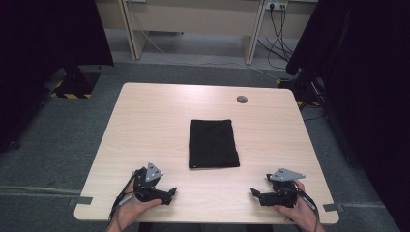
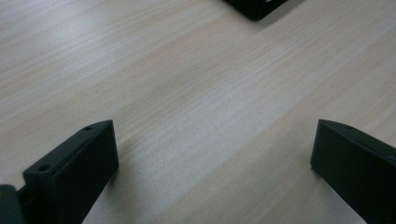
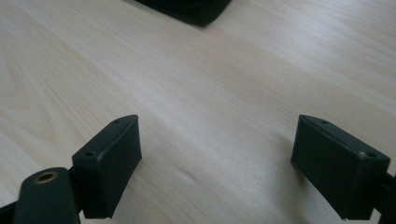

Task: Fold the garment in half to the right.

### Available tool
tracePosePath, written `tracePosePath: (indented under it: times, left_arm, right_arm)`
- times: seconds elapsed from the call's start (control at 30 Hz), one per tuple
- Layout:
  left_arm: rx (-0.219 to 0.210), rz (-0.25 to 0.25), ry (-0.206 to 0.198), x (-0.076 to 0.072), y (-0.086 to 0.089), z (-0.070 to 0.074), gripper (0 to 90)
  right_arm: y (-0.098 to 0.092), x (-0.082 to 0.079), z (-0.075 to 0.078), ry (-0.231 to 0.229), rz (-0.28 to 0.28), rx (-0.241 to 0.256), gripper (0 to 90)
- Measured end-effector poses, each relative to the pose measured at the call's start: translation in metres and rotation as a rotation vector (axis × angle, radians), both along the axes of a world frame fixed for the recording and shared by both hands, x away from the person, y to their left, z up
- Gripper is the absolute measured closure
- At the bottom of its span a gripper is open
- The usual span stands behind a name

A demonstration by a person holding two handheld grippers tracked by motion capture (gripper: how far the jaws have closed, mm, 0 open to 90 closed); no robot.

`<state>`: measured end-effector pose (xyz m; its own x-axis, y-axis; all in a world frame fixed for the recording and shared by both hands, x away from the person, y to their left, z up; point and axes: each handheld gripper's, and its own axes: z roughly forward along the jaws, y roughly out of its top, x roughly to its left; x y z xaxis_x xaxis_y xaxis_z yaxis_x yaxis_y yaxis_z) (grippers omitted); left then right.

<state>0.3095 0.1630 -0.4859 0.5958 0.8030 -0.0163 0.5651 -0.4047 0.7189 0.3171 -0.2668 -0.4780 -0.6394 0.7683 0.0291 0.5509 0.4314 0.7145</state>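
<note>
Near the middle of the bench (image 1: 145,116) lies a black folded cloth (image 1: 213,143), a flat upright rectangle with straight sides and squared corners, its long sides running away from the person. Bare pale wood surrounds it on all four sides, so it sits well apart from every bench edge; a small grey round cap (image 1: 241,99) is set in the top beyond its far right corner. At the near edge the left hand-held gripper (image 1: 170,192) and the right hand-held gripper (image 1: 254,193) rest low over the wood, one to each side of the cloth and well apart from it, with open bench between them. The high view shows the cloth whole, the hands (image 1: 129,205) holding the tools, grey carpet floor (image 1: 58,145) round the bench and desk legs (image 1: 138,34) beyond. The left gripper view shows the jaws spread wide with bare wood grain between them and one dark corner of the cloth (image 2: 256,7) at the top edge. The right gripper view likewise shows its jaws wide apart over bare wood, and a thick folded corner of the cloth (image 3: 189,9) ahead, where its layered edge can be made out.
</note>
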Motion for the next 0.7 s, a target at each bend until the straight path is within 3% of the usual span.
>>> tracePosePath:
  times: [0.37, 0.7]
  left_arm:
    - [-0.009, -0.014, -0.01, -0.019, 0.002, -0.001, 0.0]
    - [-0.01, -0.016, -0.012, -0.032, 0.004, -0.001, 0.0]
  right_arm:
    - [-0.008, -0.017, -0.001, -0.014, -0.006, -0.025, 14.3]
    - [-0.014, -0.038, -0.003, -0.033, -0.028, -0.009, 14.2]
